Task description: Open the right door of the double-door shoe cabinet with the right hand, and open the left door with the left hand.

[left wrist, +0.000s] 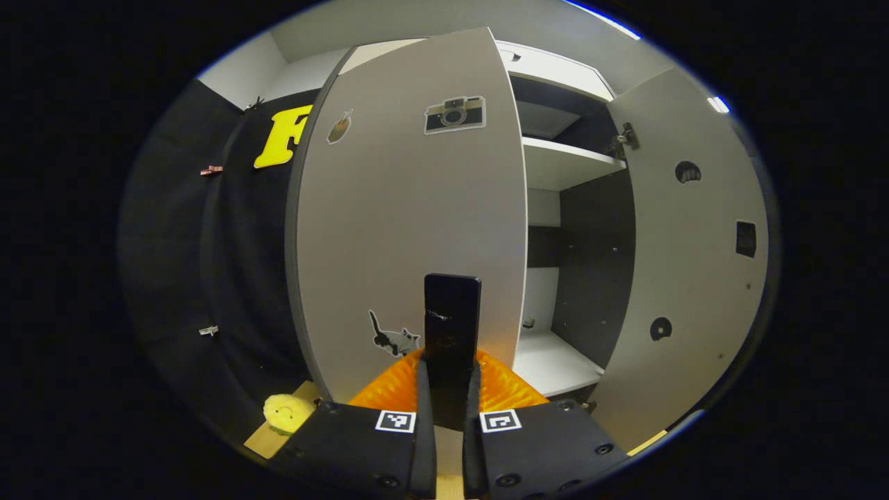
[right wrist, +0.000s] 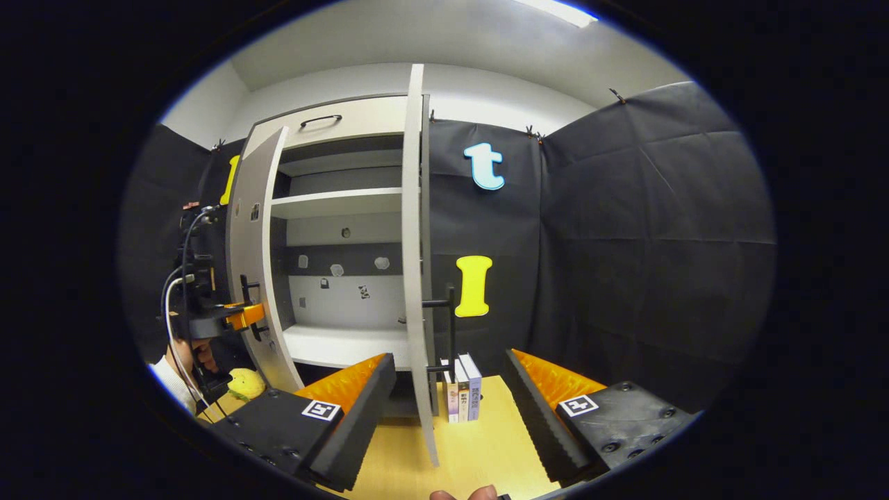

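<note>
while left gripper (left wrist: 450,389) clamps left door handle (left wrist: 452,312), right door (right wrist: 414,278) stands between open right gripper (right wrist: 451,410).

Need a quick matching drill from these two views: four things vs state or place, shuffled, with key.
Things:
1. left gripper
2. right gripper
3. books
4. yellow plush toy

States or places:
A. standing upright on the wooden surface beside the right door
B. open, jaws either side of the right door's edge
C. shut on the left door handle
D. lying low at the foot of the left door

Pairs: 1-C, 2-B, 3-A, 4-D
</note>
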Motion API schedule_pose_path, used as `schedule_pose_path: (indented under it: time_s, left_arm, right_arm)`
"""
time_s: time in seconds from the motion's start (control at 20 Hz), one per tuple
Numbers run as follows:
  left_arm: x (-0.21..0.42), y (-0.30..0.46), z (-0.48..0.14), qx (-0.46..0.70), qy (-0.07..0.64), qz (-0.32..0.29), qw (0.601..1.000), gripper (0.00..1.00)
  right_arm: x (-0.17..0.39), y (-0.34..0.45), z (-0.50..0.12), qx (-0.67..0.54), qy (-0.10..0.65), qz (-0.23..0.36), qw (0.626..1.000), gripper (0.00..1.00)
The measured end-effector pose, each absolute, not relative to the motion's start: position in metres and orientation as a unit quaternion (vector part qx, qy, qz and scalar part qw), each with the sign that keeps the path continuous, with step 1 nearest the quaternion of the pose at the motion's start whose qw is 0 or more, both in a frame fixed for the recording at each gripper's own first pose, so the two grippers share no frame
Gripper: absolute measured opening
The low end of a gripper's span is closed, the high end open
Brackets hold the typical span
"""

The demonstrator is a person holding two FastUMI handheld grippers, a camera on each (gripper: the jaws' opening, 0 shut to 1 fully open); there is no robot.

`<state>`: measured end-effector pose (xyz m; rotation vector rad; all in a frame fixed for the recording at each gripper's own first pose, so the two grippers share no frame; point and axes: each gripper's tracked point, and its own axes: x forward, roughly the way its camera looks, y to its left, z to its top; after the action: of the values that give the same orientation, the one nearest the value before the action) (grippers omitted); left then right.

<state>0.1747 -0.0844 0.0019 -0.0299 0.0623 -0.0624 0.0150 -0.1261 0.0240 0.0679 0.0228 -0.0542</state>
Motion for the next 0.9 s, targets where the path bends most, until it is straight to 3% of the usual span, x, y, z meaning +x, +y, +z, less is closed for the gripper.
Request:
schedule_pose_path:
  time_s: [0.75, 0.9]
  left_arm:
    - [0.098, 0.02, -0.005, -0.052, 0.031, -0.056, 0.997, 0.21]
    - [0.096, 0.04, -0.004, -0.043, 0.026, -0.052, 0.997, 0.17]
  right_arm:
    - [0.0, -0.019, 0.017, 0.028, 0.012, 0.004, 1.0, 0.98]
    - [-0.002, -0.002, 0.012, 0.024, 0.018, 0.012, 0.999, 0.98]
